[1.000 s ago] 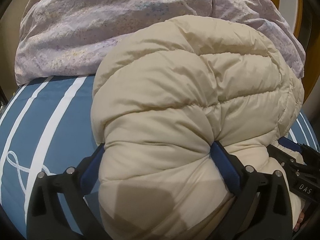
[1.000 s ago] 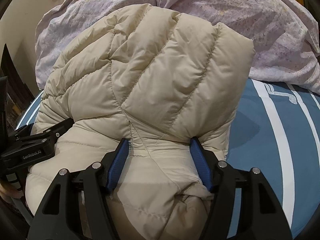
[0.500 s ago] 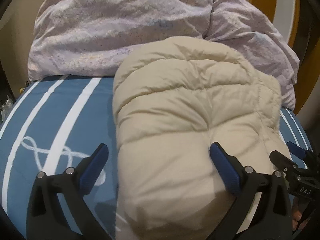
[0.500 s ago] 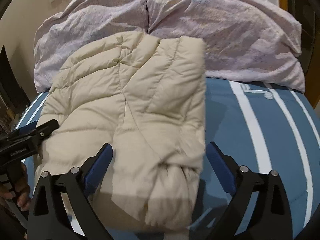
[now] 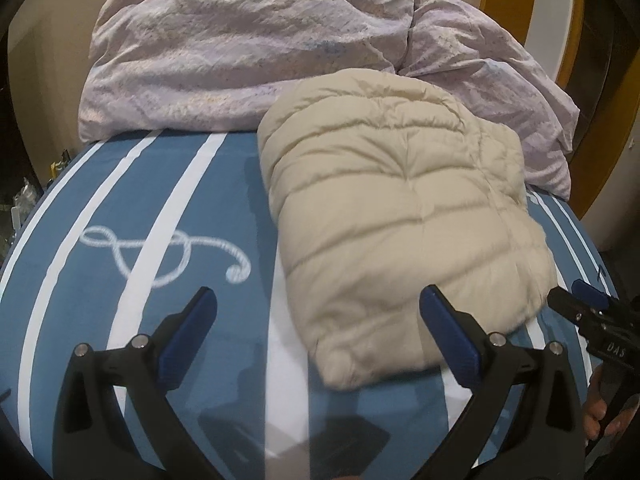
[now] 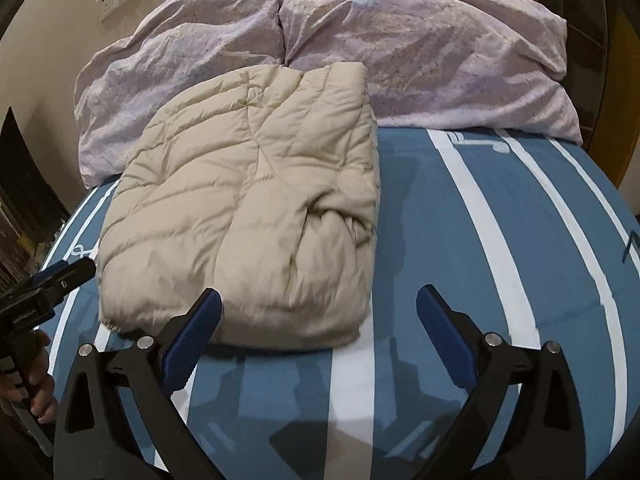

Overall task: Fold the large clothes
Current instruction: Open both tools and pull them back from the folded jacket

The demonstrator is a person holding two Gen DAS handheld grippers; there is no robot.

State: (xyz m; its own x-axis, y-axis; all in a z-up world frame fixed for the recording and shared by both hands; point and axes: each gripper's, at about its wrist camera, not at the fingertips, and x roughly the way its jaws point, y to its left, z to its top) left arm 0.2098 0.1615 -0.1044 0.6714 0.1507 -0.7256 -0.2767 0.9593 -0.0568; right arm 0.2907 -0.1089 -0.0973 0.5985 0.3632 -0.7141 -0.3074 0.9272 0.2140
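On bed [image 6: 500, 240], centre-left toward headboard: folded cream puffer jacket [image 6: 248, 208], a compact padded block lying on blue striped cover, its far edge touching the lilac pillows [image 6: 420, 48]. Left gripper [image 5: 316, 320]: jaws spread wide, nothing held; the jacket's near-left corner lies beyond and partly btwn the tips, no contact evident. Right gripper [image 6: 318, 312]: jaws opening, near their widest; jacket's near edge sits just ahead of the left pad, not pinched. Step in hand (judged): release after the last fold; bundle looks finished, both tools clear of it. Next move likely calls for a check that the puffy layers don't spring apart, esp. at the bunched near-right corner, w/ a press-down if they do. Edges & room: jacket well inside the bed's edges; broad bare cover to its right and toward the camera; little space at the pillow side. Person's hands show at frame margins.
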